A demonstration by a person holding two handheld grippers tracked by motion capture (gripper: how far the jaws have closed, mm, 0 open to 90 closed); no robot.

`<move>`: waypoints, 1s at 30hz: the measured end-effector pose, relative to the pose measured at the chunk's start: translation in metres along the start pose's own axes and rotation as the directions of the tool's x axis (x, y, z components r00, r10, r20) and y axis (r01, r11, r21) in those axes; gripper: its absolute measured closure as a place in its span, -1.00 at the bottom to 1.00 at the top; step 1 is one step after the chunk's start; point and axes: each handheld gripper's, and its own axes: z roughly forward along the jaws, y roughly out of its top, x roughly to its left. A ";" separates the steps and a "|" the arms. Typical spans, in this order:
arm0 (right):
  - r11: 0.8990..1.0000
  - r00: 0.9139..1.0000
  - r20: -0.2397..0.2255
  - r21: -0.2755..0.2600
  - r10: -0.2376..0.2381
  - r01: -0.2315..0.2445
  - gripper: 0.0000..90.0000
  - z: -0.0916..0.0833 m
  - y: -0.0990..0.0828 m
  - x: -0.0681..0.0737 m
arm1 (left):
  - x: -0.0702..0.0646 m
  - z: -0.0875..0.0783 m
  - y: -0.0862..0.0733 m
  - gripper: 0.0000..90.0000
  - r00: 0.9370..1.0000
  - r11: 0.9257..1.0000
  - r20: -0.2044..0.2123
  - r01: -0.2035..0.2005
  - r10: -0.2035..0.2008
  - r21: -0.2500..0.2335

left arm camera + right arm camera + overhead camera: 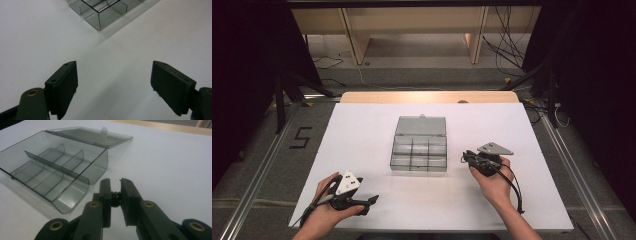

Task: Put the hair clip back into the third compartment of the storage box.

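Observation:
A clear grey compartment box (419, 154) sits in the middle of the white table (357, 135), its lid (421, 125) folded back flat behind it. The compartments look empty (50, 173). My left gripper (369, 203) rests at the near left, pointing right, its jaws wide open over bare table (113, 66); a corner of the box (100, 15) lies ahead of it. My right gripper (465, 157) is just right of the box, pointing at its side. Its jaws (115, 181) stand nearly together; a small dark ridged bit sits in the slit, and I cannot tell what it is.
The table's wooden far edge (429, 97) borders a floor with cables (507, 45) and a wooden shelf frame (357, 40). A "5" mark (301, 137) lies on the floor at left. Dark stands (279, 95) flank the table. White surface stretches around the box.

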 end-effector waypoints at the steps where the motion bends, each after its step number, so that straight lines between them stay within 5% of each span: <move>1: 1.000 1.000 -0.001 -0.002 -0.002 0.002 0.78 0.001 0.000 0.000 | 0.000 0.000 0.000 -0.52 1.000 1.000 -0.001 0.000 0.000 -0.001; 30: 1.000 1.000 -0.013 -0.014 -0.028 0.028 0.78 0.014 0.013 0.009 | -0.004 0.002 0.001 -0.52 1.000 1.000 0.016 -0.015 0.015 0.007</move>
